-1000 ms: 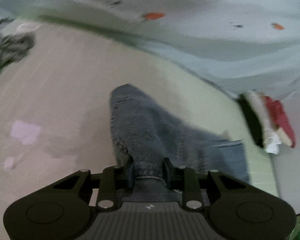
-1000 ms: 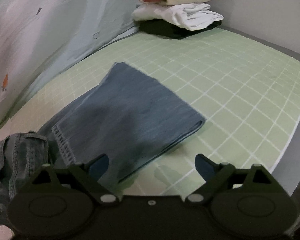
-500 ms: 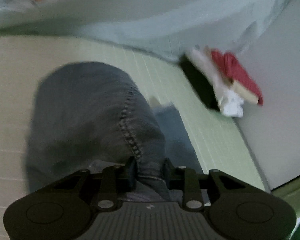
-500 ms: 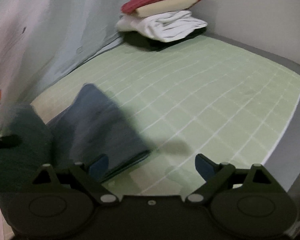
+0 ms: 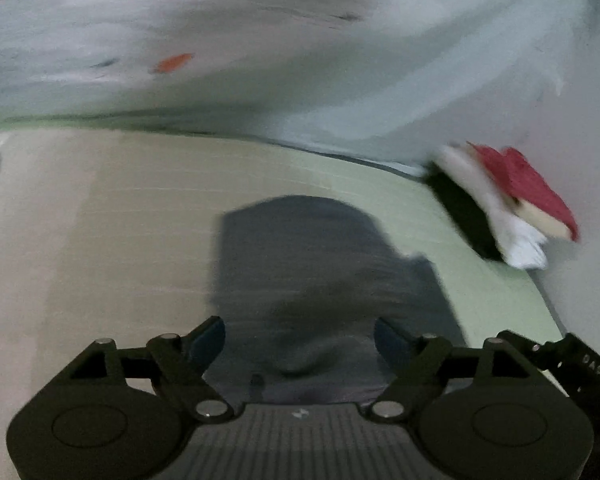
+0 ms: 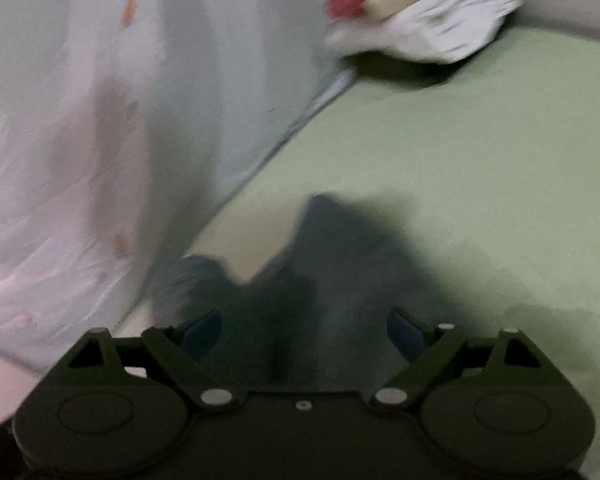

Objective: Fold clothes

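Observation:
Blue jeans lie folded on the green checked mat, just ahead of my left gripper, which is open and empty above their near edge. In the right wrist view the jeans are a blurred dark shape in front of my right gripper, also open and empty. Both views are motion-blurred.
A stack of folded clothes, red on top, cream and white below, dark at the bottom, sits in the far corner; it also shows in the right wrist view. A pale patterned curtain hangs along the mat's far side.
My left gripper opened and let go of the jeans, which now lie folded over on the mat. My right gripper moved closer over the jeans, still open.

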`<state>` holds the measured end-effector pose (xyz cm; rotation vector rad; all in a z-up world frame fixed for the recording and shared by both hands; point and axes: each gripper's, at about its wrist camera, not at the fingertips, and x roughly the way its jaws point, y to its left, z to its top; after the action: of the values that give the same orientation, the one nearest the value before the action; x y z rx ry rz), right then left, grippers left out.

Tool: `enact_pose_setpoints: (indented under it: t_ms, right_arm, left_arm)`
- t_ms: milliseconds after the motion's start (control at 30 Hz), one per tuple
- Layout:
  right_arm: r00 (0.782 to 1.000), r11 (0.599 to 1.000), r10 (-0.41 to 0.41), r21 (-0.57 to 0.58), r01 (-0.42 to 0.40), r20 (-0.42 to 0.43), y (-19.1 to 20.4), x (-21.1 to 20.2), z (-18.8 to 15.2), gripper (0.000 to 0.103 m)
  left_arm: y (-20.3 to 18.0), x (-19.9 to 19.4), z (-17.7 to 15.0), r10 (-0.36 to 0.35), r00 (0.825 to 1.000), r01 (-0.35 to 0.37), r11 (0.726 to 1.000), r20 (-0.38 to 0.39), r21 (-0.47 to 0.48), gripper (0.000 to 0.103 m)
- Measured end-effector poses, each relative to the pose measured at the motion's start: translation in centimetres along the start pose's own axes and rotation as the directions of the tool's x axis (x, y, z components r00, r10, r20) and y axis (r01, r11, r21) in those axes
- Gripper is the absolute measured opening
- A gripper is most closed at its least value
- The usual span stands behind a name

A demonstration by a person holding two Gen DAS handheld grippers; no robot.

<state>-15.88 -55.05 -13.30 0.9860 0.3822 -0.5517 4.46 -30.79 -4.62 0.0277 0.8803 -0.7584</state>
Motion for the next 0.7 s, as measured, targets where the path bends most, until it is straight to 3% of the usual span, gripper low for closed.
enact_pose_setpoints:
  t_ms: [133,300,333,400,467,567,600,700]
  right_arm:
    - [0.991,0.995,0.094,-0.037,-0.098,-0.097,3.1,4.2,-0.4,0.091]
    - [0.965,0.988,0.078,-0.110,-0.108,-0.252,6.2,8.8,-1.6,0.091]
    - [0.960,0.987,0.069,-0.122,-0.106,-0.273,6.4,9.6,-1.8,0.087]
    - [0.954,0.987,0.056,-0.125,-0.096,-0.293,6.4,10.7,-2.0,0.055]
    - [0.949,0.986,0.112,-0.086,-0.143,-0.294,5.9,10.7,-1.2,0.039]
    - [0.921,0.948,0.317,0.052,-0.313,-0.227,4.3,8.9,0.5,0.034]
    - [0.916,0.938,0.347,0.080,-0.338,-0.200,3.5,8.3,1.2,0.034]
    - [0.943,0.955,0.296,0.073,-0.288,-0.152,1.0,7.4,3.8,0.037]
  left_arm:
    - [3.6,-0.1,0.5,0.092,0.995,-0.094,0.992,-0.028,-0.086,0.085]
    - [5.6,0.3,1.1,0.122,0.991,-0.128,0.984,-0.053,-0.124,0.085]
    - [5.6,0.4,1.2,0.124,0.991,-0.130,0.985,-0.056,-0.114,0.085]
    - [5.6,0.5,1.4,0.124,0.991,-0.130,0.987,-0.058,-0.099,0.085]
    - [5.6,0.4,1.7,0.119,0.991,-0.124,0.988,-0.055,-0.092,0.085]
    - [4.9,1.2,2.4,0.110,0.993,-0.115,0.989,-0.045,-0.098,0.085]
    - [4.6,1.5,2.5,0.106,0.993,-0.109,0.989,-0.044,-0.096,0.085]
    - [3.5,2.4,2.6,0.089,0.995,-0.092,0.993,-0.052,-0.071,0.085]
